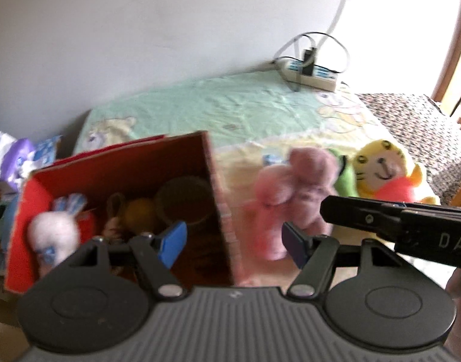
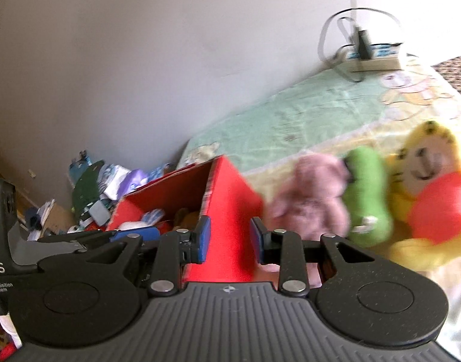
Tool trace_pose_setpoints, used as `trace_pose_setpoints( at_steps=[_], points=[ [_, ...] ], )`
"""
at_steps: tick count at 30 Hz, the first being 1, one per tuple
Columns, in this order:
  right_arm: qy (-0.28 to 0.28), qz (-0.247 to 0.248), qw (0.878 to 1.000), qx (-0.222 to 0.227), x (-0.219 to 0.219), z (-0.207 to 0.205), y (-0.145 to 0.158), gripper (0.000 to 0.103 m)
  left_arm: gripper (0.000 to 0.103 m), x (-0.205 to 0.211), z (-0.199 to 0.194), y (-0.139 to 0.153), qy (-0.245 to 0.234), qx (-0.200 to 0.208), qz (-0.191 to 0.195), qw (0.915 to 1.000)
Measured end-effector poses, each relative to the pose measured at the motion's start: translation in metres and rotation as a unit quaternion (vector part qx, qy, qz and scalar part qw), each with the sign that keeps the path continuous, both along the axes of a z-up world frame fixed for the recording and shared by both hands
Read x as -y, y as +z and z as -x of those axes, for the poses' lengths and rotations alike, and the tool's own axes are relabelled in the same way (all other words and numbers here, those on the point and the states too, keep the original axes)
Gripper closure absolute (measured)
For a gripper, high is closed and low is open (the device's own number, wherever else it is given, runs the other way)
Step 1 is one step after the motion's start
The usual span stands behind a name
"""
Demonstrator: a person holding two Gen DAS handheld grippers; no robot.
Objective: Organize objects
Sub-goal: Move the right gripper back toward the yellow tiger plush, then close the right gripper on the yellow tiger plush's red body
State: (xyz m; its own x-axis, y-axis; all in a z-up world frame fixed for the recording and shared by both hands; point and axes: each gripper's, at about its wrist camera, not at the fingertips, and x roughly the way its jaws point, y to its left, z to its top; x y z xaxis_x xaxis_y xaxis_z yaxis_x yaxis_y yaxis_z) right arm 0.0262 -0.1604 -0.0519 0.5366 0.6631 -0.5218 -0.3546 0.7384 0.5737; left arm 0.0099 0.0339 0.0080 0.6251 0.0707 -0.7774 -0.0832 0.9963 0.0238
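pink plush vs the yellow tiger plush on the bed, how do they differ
The pink plush is pale pink and mauve all over; the yellow tiger plush is bright yellow with a red-orange front. The tiger shows a clear stitched face with whiskers and a smile; the pink one shows no readable face in this blur. The pink plush lies nearer the red box, the tiger farther off, with a green toy between them. Both are soft toys outside the box.

Red box (image 1: pixel 118 163), pink plush (image 1: pixel 293 199), yellow tiger (image 1: pixel 381 169), green sheet (image 1: pixel 230 105).

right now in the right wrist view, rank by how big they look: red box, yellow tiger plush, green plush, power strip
1. red box
2. yellow tiger plush
3. green plush
4. power strip, though it lies farther away, so its true size is unsure
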Motion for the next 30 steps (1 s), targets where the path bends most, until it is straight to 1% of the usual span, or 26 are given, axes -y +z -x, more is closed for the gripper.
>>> trace_pose_setpoints(
  at_steps=[4,7,11,17,21,25,30],
  points=[
    [-0.018,0.001,1.0,-0.01,0.032,-0.004,-0.007,0.071,0.032,0.035,-0.016,-0.006,-0.019,-0.01,-0.001,0.9998],
    [-0.029,0.002,0.999,-0.019,0.051,-0.008,-0.013,0.071,0.032,0.06,-0.027,-0.014,-0.035,-0.021,0.008,0.9991],
    [-0.043,0.002,0.999,-0.031,0.076,-0.013,-0.021,0.07,0.032,0.09,-0.039,-0.025,-0.054,-0.034,0.009,0.9979],
    [-0.071,-0.001,0.996,-0.044,0.117,-0.022,-0.03,0.07,0.032,0.124,-0.056,-0.043,-0.083,-0.062,0.041,0.9937],
    [-0.094,0.0,0.994,-0.052,0.142,-0.031,-0.036,0.07,0.032,0.141,-0.069,-0.054,-0.1,-0.076,0.074,0.9893],
    [-0.113,0.004,0.991,-0.069,0.164,-0.042,-0.047,0.07,0.032,0.15,-0.085,-0.064,-0.105,-0.092,0.113,0.9837],
    [-0.125,0.004,0.988,-0.092,0.181,-0.058,-0.064,0.069,0.03,0.164,-0.103,-0.075,-0.106,-0.097,0.133,0.9805]
  ],
)
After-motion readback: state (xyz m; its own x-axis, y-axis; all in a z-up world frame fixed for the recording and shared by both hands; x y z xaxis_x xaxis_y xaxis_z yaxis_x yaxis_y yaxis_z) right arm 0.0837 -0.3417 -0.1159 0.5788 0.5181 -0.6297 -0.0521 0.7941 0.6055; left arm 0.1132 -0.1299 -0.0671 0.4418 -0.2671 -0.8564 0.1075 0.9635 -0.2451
